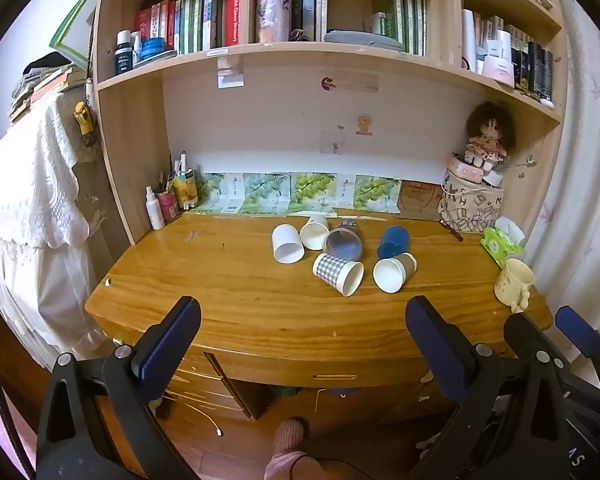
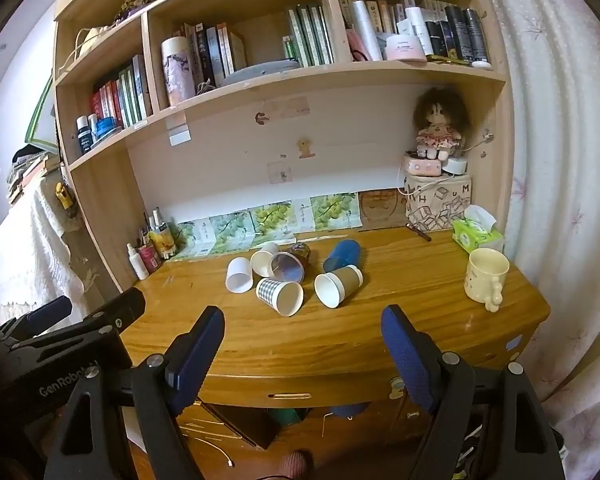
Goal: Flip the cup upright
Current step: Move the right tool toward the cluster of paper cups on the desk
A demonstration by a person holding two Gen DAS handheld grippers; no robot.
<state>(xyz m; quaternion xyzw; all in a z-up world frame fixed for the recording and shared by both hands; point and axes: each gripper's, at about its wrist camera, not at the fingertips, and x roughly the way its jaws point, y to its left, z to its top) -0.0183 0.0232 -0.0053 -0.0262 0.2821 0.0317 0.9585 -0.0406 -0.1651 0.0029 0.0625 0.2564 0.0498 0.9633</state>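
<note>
Several cups lie on their sides in a cluster on the wooden desk (image 1: 228,304): a white cup (image 1: 286,243), a second white cup (image 1: 314,232), a clear cup (image 1: 343,240), a blue cup (image 1: 394,242), a checked cup (image 1: 337,274) and a brown-sleeved cup (image 1: 394,272). The right wrist view shows the checked cup (image 2: 280,295), brown-sleeved cup (image 2: 337,285) and blue cup (image 2: 343,255). My left gripper (image 1: 302,326) is open and empty, in front of the desk edge. My right gripper (image 2: 302,338) is open and empty, also short of the cups.
A cream mug (image 1: 514,284) stands upright at the desk's right end, next to a green tissue pack (image 1: 500,244). A patterned bag with a doll (image 1: 470,204) sits at the back right. Bottles and pens (image 1: 172,196) stand at the back left. Bookshelves rise above.
</note>
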